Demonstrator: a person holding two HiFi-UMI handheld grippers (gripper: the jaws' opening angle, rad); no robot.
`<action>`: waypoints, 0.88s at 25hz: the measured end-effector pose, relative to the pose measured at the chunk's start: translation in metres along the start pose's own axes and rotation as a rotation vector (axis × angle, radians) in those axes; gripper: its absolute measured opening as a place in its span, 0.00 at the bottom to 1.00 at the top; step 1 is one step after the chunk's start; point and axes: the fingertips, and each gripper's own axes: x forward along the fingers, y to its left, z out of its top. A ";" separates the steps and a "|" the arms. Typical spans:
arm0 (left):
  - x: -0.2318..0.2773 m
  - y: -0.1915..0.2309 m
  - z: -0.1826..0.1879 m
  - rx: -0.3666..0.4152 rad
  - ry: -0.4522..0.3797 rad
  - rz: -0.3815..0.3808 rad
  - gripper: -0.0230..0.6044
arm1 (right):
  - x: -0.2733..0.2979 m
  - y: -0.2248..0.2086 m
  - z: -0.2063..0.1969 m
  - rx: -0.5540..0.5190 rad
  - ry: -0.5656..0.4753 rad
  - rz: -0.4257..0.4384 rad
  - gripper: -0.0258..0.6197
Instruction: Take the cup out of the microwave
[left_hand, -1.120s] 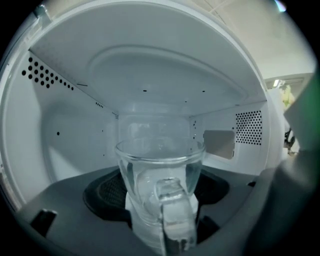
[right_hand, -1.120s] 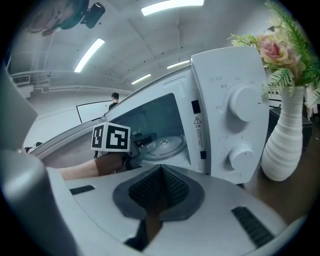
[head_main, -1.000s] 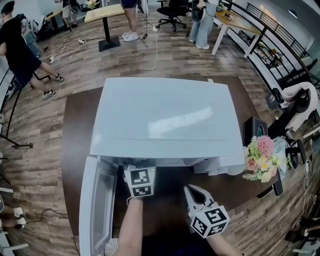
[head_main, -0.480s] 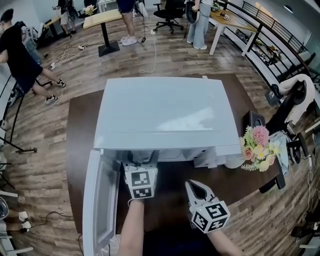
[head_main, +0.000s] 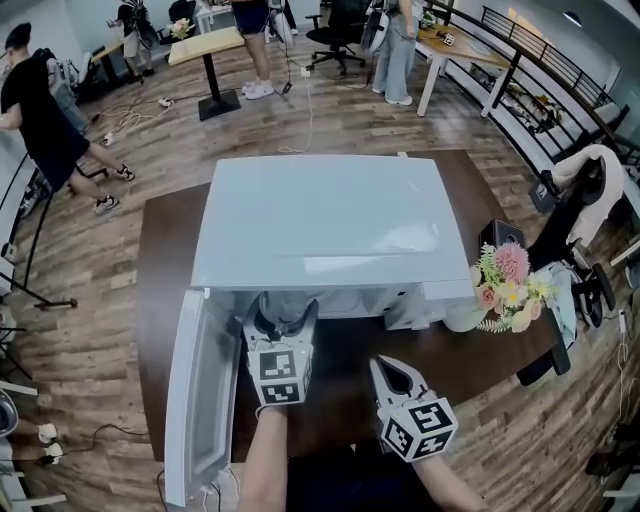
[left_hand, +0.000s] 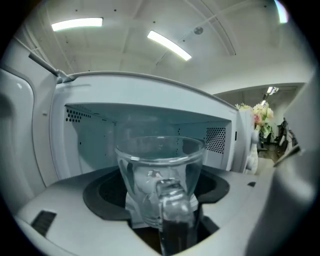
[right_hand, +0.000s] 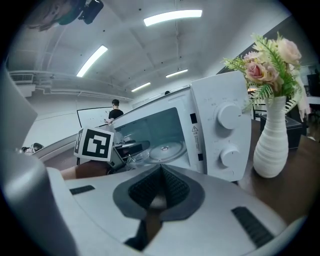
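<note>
Pull-out step, I'd say: left gripper (head_main: 282, 322) clamped on the cup (left_hand: 160, 165) handle, microwave (head_main: 330, 230) just beyond its jaws (right gripper (right_hand: 152, 197) pinched together, empty). Next: draw straight back.

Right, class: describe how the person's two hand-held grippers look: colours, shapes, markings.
The left gripper and right gripper are pale grey plastic with tapering jaws and dark inner pads. Each carries a white cube printed with black square markers. No sleeves show on the forearms.

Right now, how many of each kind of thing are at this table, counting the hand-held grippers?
Microwave: 1
Glass cup: 1
Vase of flowers: 1
Black box: 1
Grippers: 2, the left gripper and the right gripper
Total: 6
</note>
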 end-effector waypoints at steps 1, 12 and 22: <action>-0.004 -0.001 0.000 0.001 0.001 0.000 0.63 | 0.000 0.001 0.000 -0.003 0.001 0.004 0.03; -0.045 -0.013 -0.009 -0.049 0.033 0.047 0.63 | 0.001 0.003 0.016 -0.100 0.000 0.057 0.03; -0.082 -0.042 0.002 -0.038 0.014 0.047 0.63 | -0.016 -0.012 0.033 -0.240 -0.018 0.067 0.03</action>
